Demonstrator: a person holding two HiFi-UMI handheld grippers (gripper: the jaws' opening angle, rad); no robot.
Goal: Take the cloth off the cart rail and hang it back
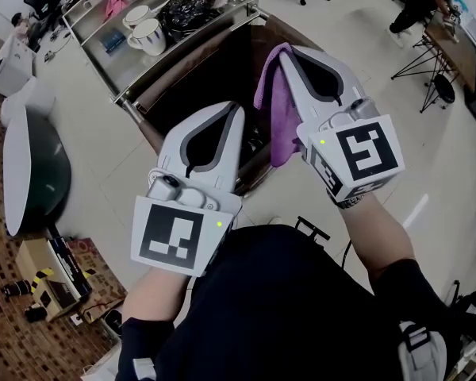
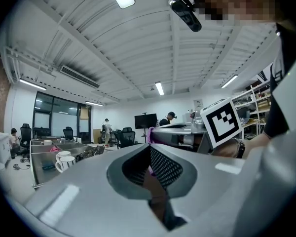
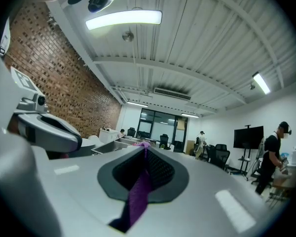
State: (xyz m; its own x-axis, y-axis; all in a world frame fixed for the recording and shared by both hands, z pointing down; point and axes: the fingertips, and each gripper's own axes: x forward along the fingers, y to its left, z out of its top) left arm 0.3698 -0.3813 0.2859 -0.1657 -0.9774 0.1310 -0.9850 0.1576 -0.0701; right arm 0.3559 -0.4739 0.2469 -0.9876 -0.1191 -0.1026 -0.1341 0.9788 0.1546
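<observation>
Above cart [image 1: 174,68] | purple cloth [image 1: 282,125] hangs limp, pinched in right hand-held gripper [image 1: 289,51] | left hand-held gripper [image 1: 238,106] closed

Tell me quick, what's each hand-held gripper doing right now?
Left hand-held gripper: closed, apparently empty.
Right hand-held gripper: closed on the purple cloth.
</observation>
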